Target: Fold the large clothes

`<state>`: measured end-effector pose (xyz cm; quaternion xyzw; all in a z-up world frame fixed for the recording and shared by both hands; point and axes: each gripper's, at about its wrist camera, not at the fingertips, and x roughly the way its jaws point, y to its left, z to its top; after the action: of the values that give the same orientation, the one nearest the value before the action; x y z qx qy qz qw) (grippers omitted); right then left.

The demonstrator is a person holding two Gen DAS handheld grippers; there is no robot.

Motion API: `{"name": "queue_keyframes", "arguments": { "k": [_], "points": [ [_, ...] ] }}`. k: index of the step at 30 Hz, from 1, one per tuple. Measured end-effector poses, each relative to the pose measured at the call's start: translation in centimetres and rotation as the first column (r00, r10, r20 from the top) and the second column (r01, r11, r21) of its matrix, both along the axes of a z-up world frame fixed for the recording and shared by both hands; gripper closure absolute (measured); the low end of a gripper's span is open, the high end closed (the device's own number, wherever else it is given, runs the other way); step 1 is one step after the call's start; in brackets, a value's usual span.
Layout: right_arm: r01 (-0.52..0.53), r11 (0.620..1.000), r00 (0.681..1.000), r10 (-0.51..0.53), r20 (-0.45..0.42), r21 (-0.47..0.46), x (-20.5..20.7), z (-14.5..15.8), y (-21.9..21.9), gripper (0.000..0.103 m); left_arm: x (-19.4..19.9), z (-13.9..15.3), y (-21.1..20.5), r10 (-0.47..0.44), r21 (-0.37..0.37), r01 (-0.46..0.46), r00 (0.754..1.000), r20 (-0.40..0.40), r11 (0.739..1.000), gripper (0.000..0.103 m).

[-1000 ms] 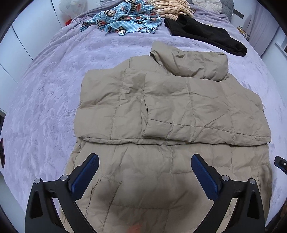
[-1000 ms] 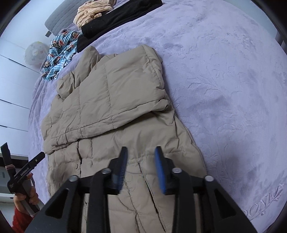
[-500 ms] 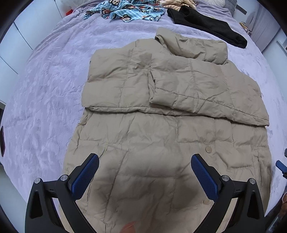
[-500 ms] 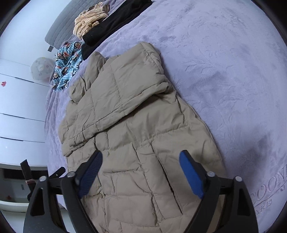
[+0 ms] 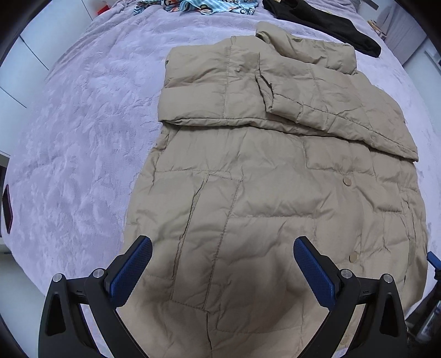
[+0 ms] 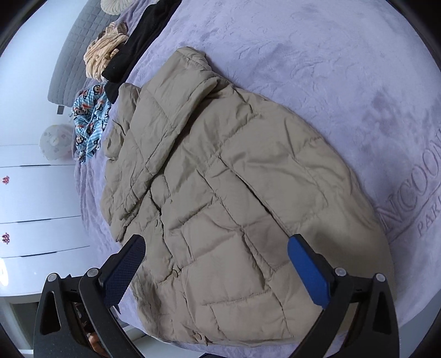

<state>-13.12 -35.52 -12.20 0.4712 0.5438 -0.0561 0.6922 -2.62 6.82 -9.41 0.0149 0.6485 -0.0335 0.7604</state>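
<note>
A tan quilted puffer jacket (image 5: 261, 179) lies flat on the lilac bedspread (image 5: 77, 137), both sleeves folded across its chest and the collar at the far end. It also shows in the right wrist view (image 6: 234, 198). My left gripper (image 5: 220, 264) is open and empty, hovering over the jacket's lower part near the hem. My right gripper (image 6: 215, 264) is open and empty, over the hem at the jacket's right side, close to the bed's near edge.
A blue monkey-print garment (image 5: 198, 7), a black garment (image 5: 330, 22) and a beige striped one (image 6: 102, 55) lie at the bed's far end. White drawers (image 6: 33, 206) stand beside the bed. The blanket (image 6: 358, 96) spreads right of the jacket.
My right gripper has opened from nearly shut and swung toward the jacket's right hem. My left gripper has pulled back toward the hem, so more of the lower jacket shows.
</note>
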Motion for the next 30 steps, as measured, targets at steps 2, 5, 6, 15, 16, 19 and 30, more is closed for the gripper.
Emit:
{"name": "queue_keyframes", "arguments": {
  "k": [2,5,6,15,16,19,30],
  "points": [
    [0.028,0.999,1.0,-0.028,-0.012,0.029,-0.8,-0.4,0.4,0.0,-0.4,0.0,0.6,-0.004,-0.017,0.004,1.0,-0.009,1.0,0.0],
    [0.065,0.996,0.998,-0.064,-0.023,0.061,-2.0,-0.7,1.1,0.0,-1.3,0.3,1.9,-0.02,-0.073,0.019,1.0,-0.006,0.997,0.0],
    [0.071,0.995,0.997,-0.07,-0.023,0.063,-2.5,-0.6,1.3,0.0,-1.7,0.4,2.4,-0.023,-0.098,0.022,1.0,-0.005,0.995,0.0],
    [0.179,0.981,0.982,-0.174,-0.069,0.074,-8.3,-1.4,0.7,0.001,-6.5,-0.3,10.0,0.022,-0.287,-0.048,0.996,-0.091,0.957,0.0],
    [0.197,0.978,0.978,-0.191,-0.082,0.072,-9.1,-1.6,0.6,0.001,-7.0,-0.6,10.8,0.031,-0.301,-0.063,0.994,-0.109,0.952,0.0],
    [0.257,0.964,0.962,-0.248,-0.113,0.071,-11.4,-2.3,0.0,0.004,-8.6,-1.9,13.1,0.067,-0.316,-0.12,0.983,-0.173,0.941,0.0],
    [0.328,0.933,0.937,-0.303,-0.172,0.148,-14.5,-6.0,-0.3,0.004,-12.9,-5.9,14.9,0.14,-0.492,-0.324,0.917,-0.374,0.808,0.0]
  ]
}}
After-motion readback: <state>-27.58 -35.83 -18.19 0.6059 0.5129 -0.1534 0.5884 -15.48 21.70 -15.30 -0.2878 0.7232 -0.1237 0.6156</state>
